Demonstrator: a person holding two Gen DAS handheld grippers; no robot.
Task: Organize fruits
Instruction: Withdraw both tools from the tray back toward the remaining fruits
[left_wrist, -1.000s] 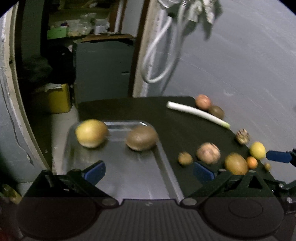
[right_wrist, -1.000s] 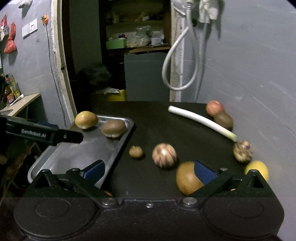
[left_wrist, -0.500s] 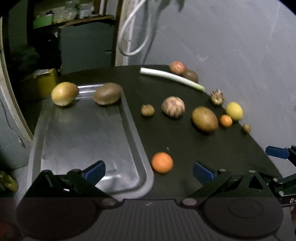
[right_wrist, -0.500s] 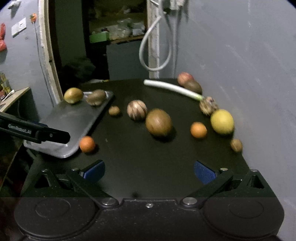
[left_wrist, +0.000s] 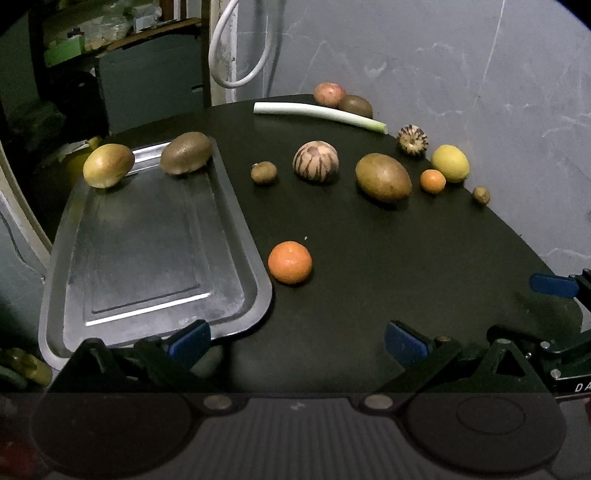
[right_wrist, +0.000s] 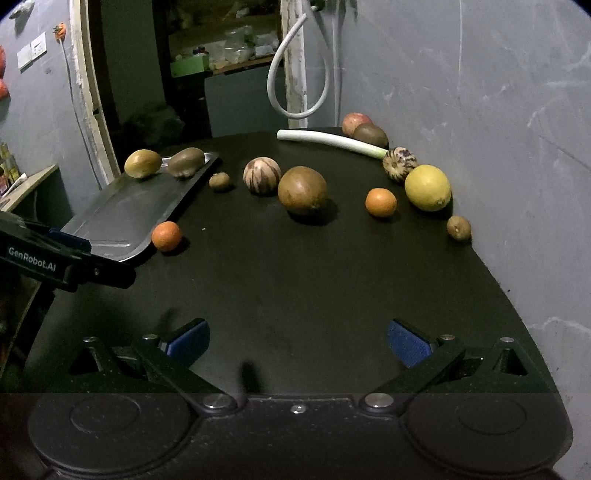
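Note:
A metal tray (left_wrist: 147, 240) (right_wrist: 122, 214) lies at the left of a black table (left_wrist: 369, 258), holding a yellow-green fruit (left_wrist: 108, 165) and a brown kiwi (left_wrist: 185, 152) at its far end. An orange (left_wrist: 290, 261) (right_wrist: 167, 236) rests just right of the tray. Further back lie a small brown fruit (left_wrist: 263, 172), a striped round fruit (left_wrist: 315, 161), a large brown fruit (left_wrist: 383, 177) (right_wrist: 302, 189), a small orange (left_wrist: 432, 181), a lemon (left_wrist: 450, 163) and a leek (left_wrist: 317, 112). My left gripper (left_wrist: 297, 341) is open over the near table edge. My right gripper (right_wrist: 299, 341) is open and holds nothing.
A grey wall (right_wrist: 498, 110) closes the table's right side. At the back right lie a reddish fruit (left_wrist: 329, 93), a kiwi (left_wrist: 355, 106) and a ribbed striped fruit (left_wrist: 412, 139). A white hose (left_wrist: 236, 48) hangs behind. A doorway and shelves stand beyond the tray.
Both grippers have pulled back and up from the fruit, so the whole table now shows. The orange beside the tray has come into view. Nothing on the table has moved.

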